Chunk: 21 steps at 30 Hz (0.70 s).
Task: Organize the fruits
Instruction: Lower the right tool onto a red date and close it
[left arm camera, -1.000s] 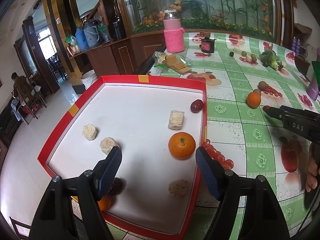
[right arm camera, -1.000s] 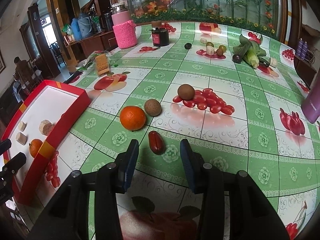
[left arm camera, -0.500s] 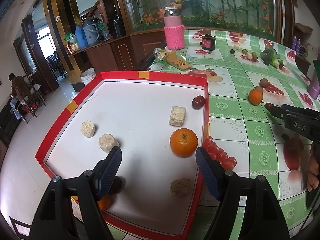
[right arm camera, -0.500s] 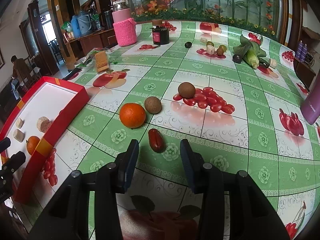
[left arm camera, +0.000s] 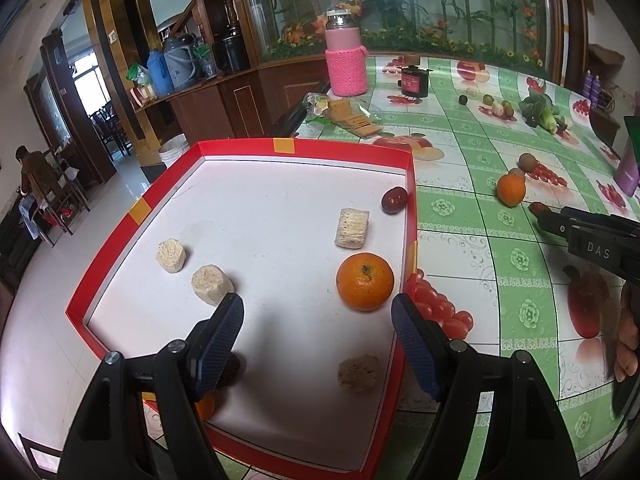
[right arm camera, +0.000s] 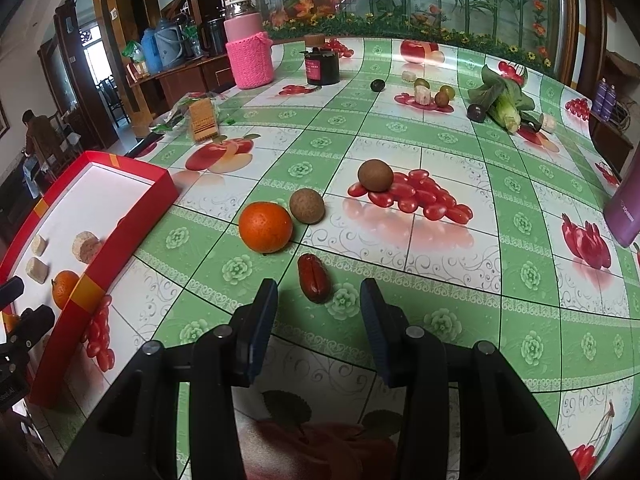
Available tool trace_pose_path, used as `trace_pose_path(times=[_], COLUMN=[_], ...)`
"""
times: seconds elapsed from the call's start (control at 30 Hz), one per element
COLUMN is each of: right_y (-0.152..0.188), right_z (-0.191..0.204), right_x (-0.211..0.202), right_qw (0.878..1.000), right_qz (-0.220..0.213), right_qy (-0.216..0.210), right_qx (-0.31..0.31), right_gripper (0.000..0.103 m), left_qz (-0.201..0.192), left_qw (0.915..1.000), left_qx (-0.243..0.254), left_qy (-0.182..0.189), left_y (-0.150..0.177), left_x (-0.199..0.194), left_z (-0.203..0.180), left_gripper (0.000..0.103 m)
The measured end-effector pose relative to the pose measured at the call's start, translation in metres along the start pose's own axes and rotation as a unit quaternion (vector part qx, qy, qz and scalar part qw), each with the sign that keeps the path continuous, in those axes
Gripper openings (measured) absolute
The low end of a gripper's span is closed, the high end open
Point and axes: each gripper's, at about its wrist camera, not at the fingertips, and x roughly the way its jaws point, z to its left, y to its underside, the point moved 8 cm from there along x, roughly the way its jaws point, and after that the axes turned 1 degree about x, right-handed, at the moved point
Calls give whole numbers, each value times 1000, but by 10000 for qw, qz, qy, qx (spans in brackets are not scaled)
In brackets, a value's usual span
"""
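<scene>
Your right gripper [right arm camera: 319, 322] has its jaws apart with nothing between them, and it has crept forward over the last second: the red date [right arm camera: 314, 283] on the tablecloth [right arm camera: 528, 312] now lies just ahead of the gap, closer to the fingertips than before, still untouched. Your left gripper [left arm camera: 318, 334] is also spread and empty, and it has barely shifted, hanging over the near end of the red tray [left arm camera: 132, 216] much as it did a second ago.

You hold the right gripper low and nearly level, pointing across the table; from the left wrist view its black body comes in from the right edge, with your hand [left arm camera: 628, 336] partly visible behind it. The left gripper tilts downward at the tray floor.

The date is dark red, oblong and glossy, lying lengthwise toward you. Just beyond it sits an orange [right arm camera: 265, 227], touching or almost touching a brown round fruit [right arm camera: 307, 206]; a second brown fruit [right arm camera: 375, 175] rests farther off on the printed tomatoes. Inside the tray you have another orange [left arm camera: 365, 281] near the right wall, a date [left arm camera: 394, 200] in the far right corner, and pale snack blocks [left arm camera: 352, 228] scattered about. Something dark and something orange sit behind your left finger [left arm camera: 220, 344], too hidden to identify.
</scene>
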Motion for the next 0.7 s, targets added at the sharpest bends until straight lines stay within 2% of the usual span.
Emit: trace_pose_path(times=[0.27, 0.37, 0.43, 0.53, 0.7], right_y=[0, -1, -1, -1, -2], right_z=[1, 0, 0, -1, -3], right_x=[3, 4, 4, 4, 4], right_qw=[9999, 9999, 9998, 9998, 9999], right_qz=[75, 72, 78, 79, 65], right_qy=[-75, -70, -70, -29, 29], right_qx=[87, 131, 148, 158, 157], right_gripper=[44, 35, 23, 19, 19], left_qz=[-15, -35, -90, -131, -130], left_qw=[10000, 10000, 9999, 9998, 9994], left_qx=[62, 85, 132, 166, 310], left_qy=[-16, 18, 7, 21, 36], left_y=[-1, -2, -5, -9, -13], left_x=[0, -2, -6, -9, -9], left_z=[-6, -9, -12, -15, -27], left_gripper=[76, 76, 76, 76, 76])
